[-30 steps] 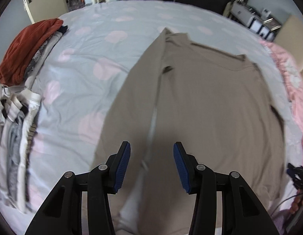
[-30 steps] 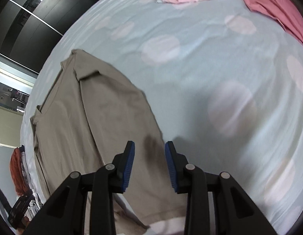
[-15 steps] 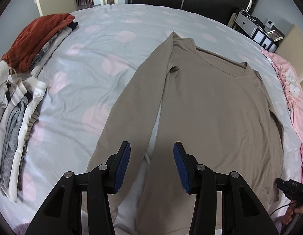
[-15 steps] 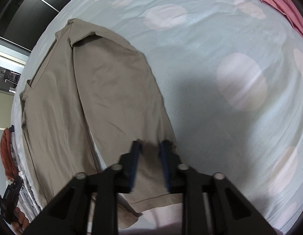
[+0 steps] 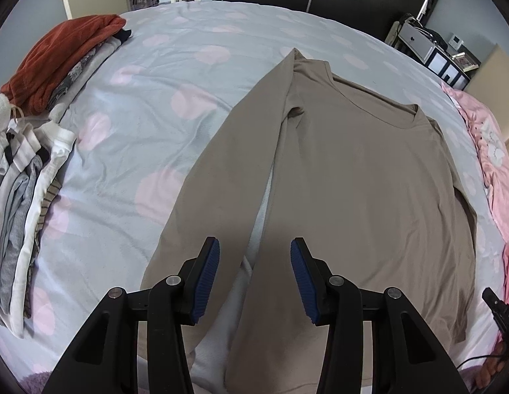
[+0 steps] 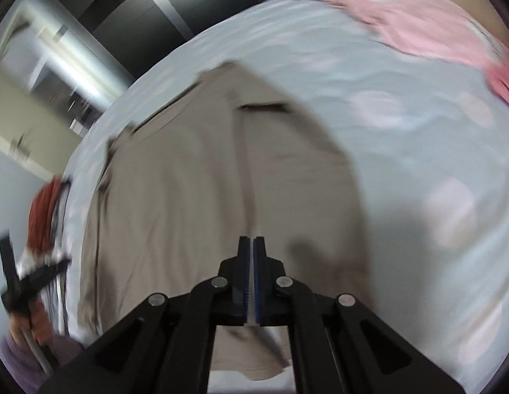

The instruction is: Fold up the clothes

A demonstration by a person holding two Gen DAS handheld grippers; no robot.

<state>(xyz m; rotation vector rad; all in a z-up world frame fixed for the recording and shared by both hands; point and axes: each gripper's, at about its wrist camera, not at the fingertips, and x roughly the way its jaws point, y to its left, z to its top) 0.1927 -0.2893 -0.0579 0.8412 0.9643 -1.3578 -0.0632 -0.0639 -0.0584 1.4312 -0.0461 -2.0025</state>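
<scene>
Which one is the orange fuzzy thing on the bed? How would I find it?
Look at the bed with pink spots, then the row of folded clothes along its left edge. The rust-orange sweater tops the far pile, the only orange, fuzzy piece among whites and greys.

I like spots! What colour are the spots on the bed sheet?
Pale pink spots on the light blue-grey bed sheet, clearest in the left wrist view.

right gripper: jaws together, pinching a fold of tan shirt | shirt: spread on dotted bedsheet | pink cloth: top right on bed | picture: blurred | left edge: second gripper, red clothes
</scene>
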